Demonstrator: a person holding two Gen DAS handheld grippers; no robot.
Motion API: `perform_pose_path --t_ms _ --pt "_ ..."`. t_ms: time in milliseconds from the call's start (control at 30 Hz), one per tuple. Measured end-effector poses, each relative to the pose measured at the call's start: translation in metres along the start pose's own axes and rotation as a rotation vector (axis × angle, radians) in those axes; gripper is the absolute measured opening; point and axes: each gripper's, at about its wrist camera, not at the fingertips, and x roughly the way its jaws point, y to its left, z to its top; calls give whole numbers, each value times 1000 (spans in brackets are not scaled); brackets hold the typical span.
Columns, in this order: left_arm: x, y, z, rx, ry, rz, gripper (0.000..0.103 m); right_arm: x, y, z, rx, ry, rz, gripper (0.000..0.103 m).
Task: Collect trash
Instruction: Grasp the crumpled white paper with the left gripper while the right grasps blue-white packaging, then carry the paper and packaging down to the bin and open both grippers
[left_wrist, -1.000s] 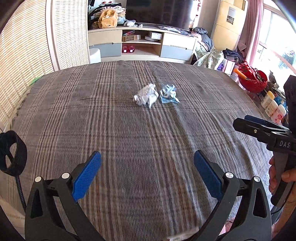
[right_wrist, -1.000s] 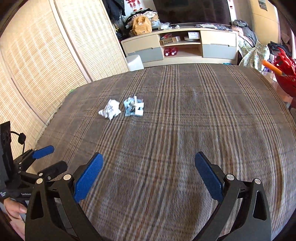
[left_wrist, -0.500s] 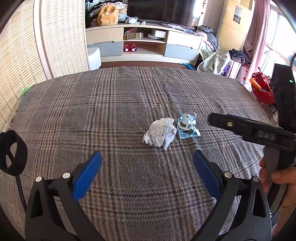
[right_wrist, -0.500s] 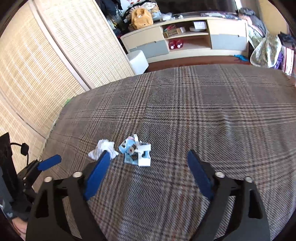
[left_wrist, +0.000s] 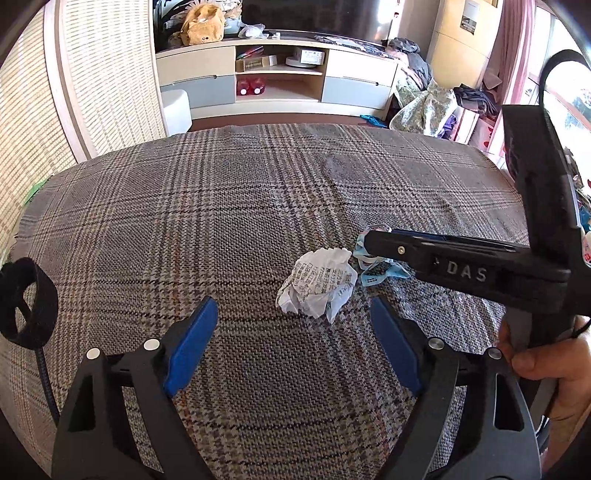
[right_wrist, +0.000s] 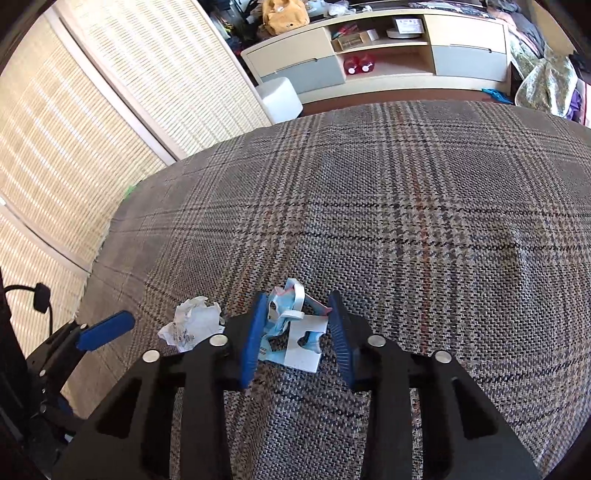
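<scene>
A crumpled white printed paper lies on the plaid bed cover, just ahead of my open, empty left gripper. It also shows in the right wrist view. A crumpled blue and white wrapper lies right of the paper. My right gripper has its blue pads on both sides of the wrapper, narrowed but not clamped; I cannot tell if they touch it. In the left wrist view the right gripper covers most of the wrapper.
Woven blinds line the left side. A low cabinet with shelves stands beyond the bed, with a white stool beside it. Clothes and bags pile at the right.
Both grippers moved forward and down to the trash. The right gripper's jaws narrowed around the blue wrapper. The left gripper narrowed a little and came close behind the white paper.
</scene>
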Motion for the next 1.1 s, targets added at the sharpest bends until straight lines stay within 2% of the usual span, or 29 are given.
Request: perform_pose_path --t_ms 67,100,267,367,433,533,867,1100 --pt "5 -2 2 -2 8 -5 80 -8 -1 0 -14 -13 -5 27" --pt "8 -4 4 -2 9 -6 80 -12 -4 0 -13 -22 -10 15" --pt "21 -11 13 10 17 -20 77 -36 -18 -1 -12 -57 -52 15" --pt "31 -13 16 0 38 -34 58 -43 -28 -3 -9 -60 -55 14" --pt "35 -15 15 -3 56 -40 34 -50 -34 -8 -2 -60 -53 14" --pt "32 -19 11 1 58 -42 28 -57 -38 -14 -5 -61 -62 15" --pt "-30 -37 -18 30 -2 -26 25 -100 -29 -49 -39 -81 -91 15" --pt "-90 -59 -70 59 -41 -20 25 -147 -6 -100 -73 -110 -114 15"
